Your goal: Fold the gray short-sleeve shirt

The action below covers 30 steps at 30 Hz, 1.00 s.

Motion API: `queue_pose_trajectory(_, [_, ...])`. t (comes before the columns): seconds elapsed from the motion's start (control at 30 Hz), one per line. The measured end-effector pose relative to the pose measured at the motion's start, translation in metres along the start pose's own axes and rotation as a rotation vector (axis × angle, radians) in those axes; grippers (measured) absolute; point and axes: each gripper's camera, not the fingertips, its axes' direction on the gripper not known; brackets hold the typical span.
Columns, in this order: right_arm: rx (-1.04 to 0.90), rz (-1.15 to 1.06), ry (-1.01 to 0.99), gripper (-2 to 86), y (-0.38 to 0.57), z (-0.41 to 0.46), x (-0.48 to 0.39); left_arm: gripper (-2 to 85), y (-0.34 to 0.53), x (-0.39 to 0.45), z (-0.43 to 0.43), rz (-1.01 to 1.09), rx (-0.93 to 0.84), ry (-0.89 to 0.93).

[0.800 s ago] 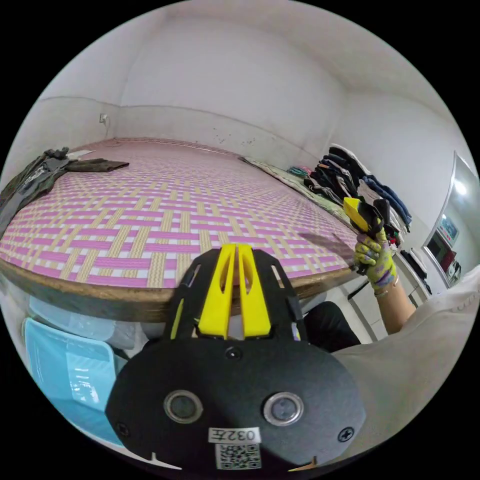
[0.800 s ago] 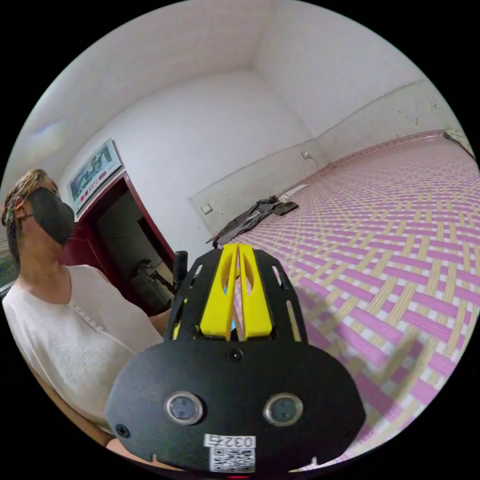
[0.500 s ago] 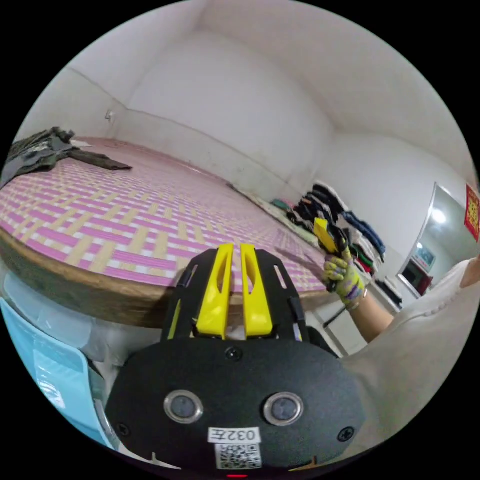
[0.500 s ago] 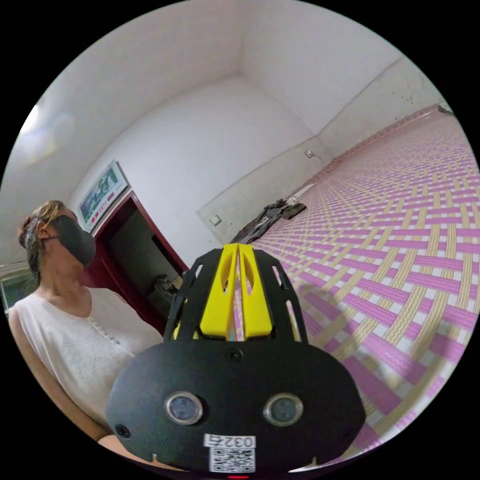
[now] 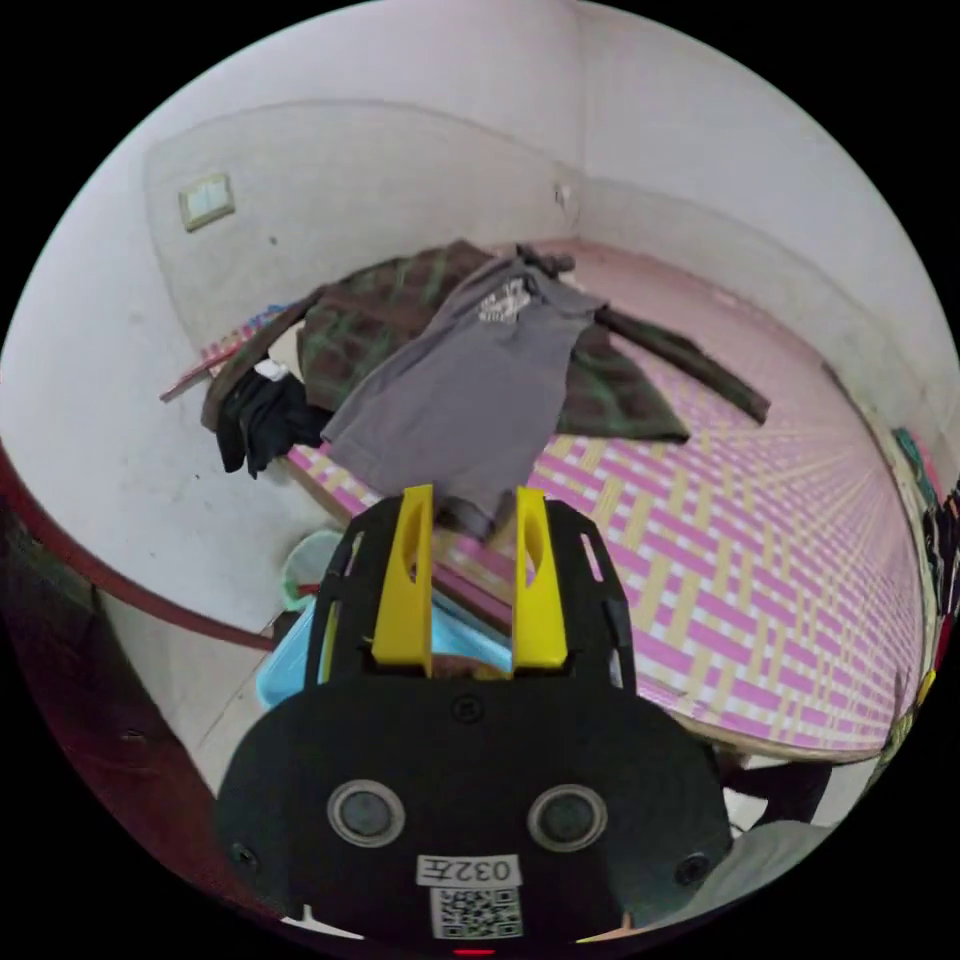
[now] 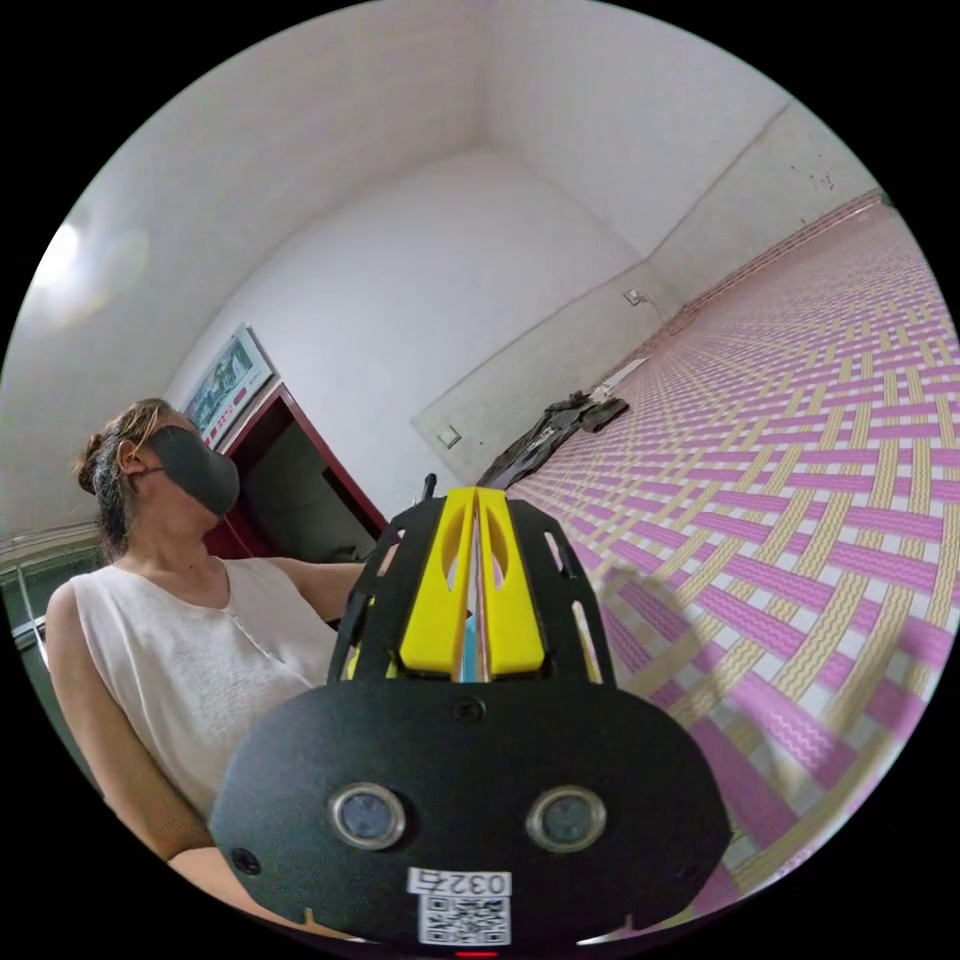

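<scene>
While the left gripper (image 5: 470, 500) gapes empty, the gray shirt (image 5: 470, 390) stretches lengthwise away.

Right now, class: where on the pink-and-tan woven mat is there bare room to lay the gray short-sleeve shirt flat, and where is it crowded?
Bare: the pink-and-tan woven mat from the dark plaid garment to its near edge, and the stretch beside the right gripper. Crowded: the wall corner, where the gray short-sleeve shirt overlaps the plaid garment beside black clothing, ahead of the left gripper.

The gray short-sleeve shirt (image 5: 470, 390) is lying as soft matt cloth over a woven mat (image 5: 760, 560); the left gripper (image 5: 470, 580) is showing smooth yellow plastic jaws.
</scene>
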Motion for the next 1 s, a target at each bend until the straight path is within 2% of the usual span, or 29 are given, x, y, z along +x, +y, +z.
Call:
queue_pose_trajectory(0.03, [0.005, -0.001, 0.000, -1.0, -0.002, -0.004, -0.001, 7.5, -0.006, 0.001, 0.008, 0.025, -0.043, 0.002])
queue_pose_trajectory(0.13, [0.004, -0.003, -0.005, -1.0, -0.008, -0.009, -0.002, 4.5, -0.008, 0.001, -0.004, -0.019, -0.005, -0.030])
queue_pose_trajectory(0.2, [0.003, -0.004, -0.014, -1.0, -0.011, -0.012, -0.002, 3.9, -0.011, 0.006, -0.013, -0.033, 0.003, 0.021])
queue_pose_trajectory(0.27, [0.003, -0.009, -0.023, -1.0, -0.015, -0.014, -0.004, 3.8, -0.014, 0.033, -0.030, 0.021, 0.054, 0.282])
queue_pose_trajectory(0.3, [0.004, -0.010, -0.026, -1.0, -0.016, -0.014, -0.004, 3.8, -0.013, 0.045, -0.036, 0.036, 0.072, 0.329])
queue_pose_trajectory(0.37, [0.009, -0.013, -0.029, -1.0, -0.019, -0.015, -0.006, 3.4, -0.009, 0.110, -0.059, 0.113, 0.078, 0.452])
queue_pose_trajectory(0.43, [0.010, -0.019, -0.037, -1.0, -0.022, -0.015, -0.008, 2.8, -0.002, 0.172, -0.080, 0.209, 0.010, 0.404])
queue_pose_trajectory(0.53, [0.024, -0.017, -0.052, -1.0, -0.025, -0.014, -0.010, 1.4, 0.022, 0.264, -0.129, 0.342, 0.019, 0.451])
queue_pose_trajectory(0.67, [0.071, -0.009, -0.057, -1.0, -0.028, -0.013, -0.012, 0.5, 0.065, 0.372, -0.179, 0.467, -0.013, 0.709])
queue_pose_trajectory(0.8, [0.179, -0.017, -0.037, -1.0, -0.026, -0.016, -0.018, 0.0, 0.110, 0.473, -0.210, 0.599, -0.086, 0.854])
queue_pose_trajectory(1.0, [0.461, 0.075, 0.022, -0.9, -0.006, -0.037, -0.027, 0.8, 0.166, 0.620, -0.227, 0.810, -0.392, 1.312])
